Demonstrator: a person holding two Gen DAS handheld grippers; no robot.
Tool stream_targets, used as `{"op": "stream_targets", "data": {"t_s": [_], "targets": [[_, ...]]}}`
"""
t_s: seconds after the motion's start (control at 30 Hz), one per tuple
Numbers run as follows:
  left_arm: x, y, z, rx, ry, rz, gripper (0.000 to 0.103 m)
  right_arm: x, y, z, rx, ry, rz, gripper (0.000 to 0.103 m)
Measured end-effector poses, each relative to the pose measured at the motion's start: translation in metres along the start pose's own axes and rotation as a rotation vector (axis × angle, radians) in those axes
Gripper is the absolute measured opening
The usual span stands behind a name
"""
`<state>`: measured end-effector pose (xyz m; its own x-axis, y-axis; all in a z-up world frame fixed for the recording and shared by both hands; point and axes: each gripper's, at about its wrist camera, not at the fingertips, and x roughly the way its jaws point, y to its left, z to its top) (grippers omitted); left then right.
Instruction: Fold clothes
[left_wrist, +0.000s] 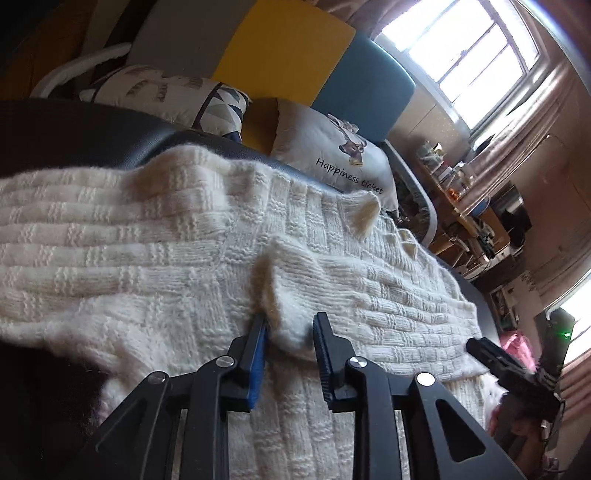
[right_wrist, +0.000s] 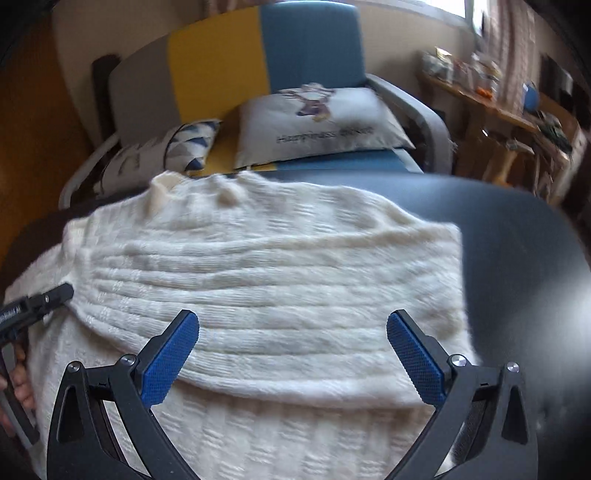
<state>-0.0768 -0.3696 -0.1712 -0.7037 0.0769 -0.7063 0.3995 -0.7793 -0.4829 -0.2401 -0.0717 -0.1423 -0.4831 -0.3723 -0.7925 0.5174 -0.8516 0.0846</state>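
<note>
Letting go, the left claw (left_wrist: 289, 334) stands part-spread around a sweater (left_wrist: 155, 236) ridge at 12 o'clock; the fold could spring back. The right claw (right_wrist: 293, 349) gapes wide, empty.

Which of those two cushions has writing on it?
The grey cushion with the deer picture, leaning by the blue backrest. The other cushion shows only triangle patterns.

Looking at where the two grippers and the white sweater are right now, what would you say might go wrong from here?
1. A raised ridge of the white knit sweater sits between the left gripper fingers; lifting away could snag the fuzzy yarn and pull the fold open.
2. The right gripper hangs wide open over the folded flap, holding nothing, so the flap could slide.
3. The sweater's far edge lies near the dark table edge and might slip off.
</note>
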Motion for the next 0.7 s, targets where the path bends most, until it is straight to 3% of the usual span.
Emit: {"op": "stream_targets", "data": {"t_s": [0.07,0.17,0.3,0.37,0.47,0.57,0.7], "targets": [[0.001,-0.008,-0.005,0.084,-0.009,0.048,0.018,0.016,0.005,-0.002,-0.028,0.036,-0.025,0.103],[-0.004,-0.016,-0.003,0.12,-0.018,0.081,0.017,0.032,0.007,-0.003,-0.047,0.09,-0.064,0.103],[-0.04,-0.022,0.011,0.11,-0.134,0.019,0.018,0.013,0.012,0.008,-0.064,0.036,-0.019,0.103],[-0.045,-0.029,0.019,0.123,-0.154,-0.025,0.022,0.007,0.023,0.016,-0.105,0.009,0.035,0.103],[-0.023,-0.044,0.032,0.167,-0.084,-0.037,0.022,0.014,0.043,0.028,-0.19,0.011,0.046,0.103],[0.015,-0.061,0.033,0.234,-0.001,-0.004,0.022,0.033,0.055,0.032,-0.226,0.053,0.003,0.103],[0.056,-0.072,0.028,0.28,0.064,0.073,0.022,0.057,0.043,0.033,-0.15,0.098,-0.061,0.103]]}}
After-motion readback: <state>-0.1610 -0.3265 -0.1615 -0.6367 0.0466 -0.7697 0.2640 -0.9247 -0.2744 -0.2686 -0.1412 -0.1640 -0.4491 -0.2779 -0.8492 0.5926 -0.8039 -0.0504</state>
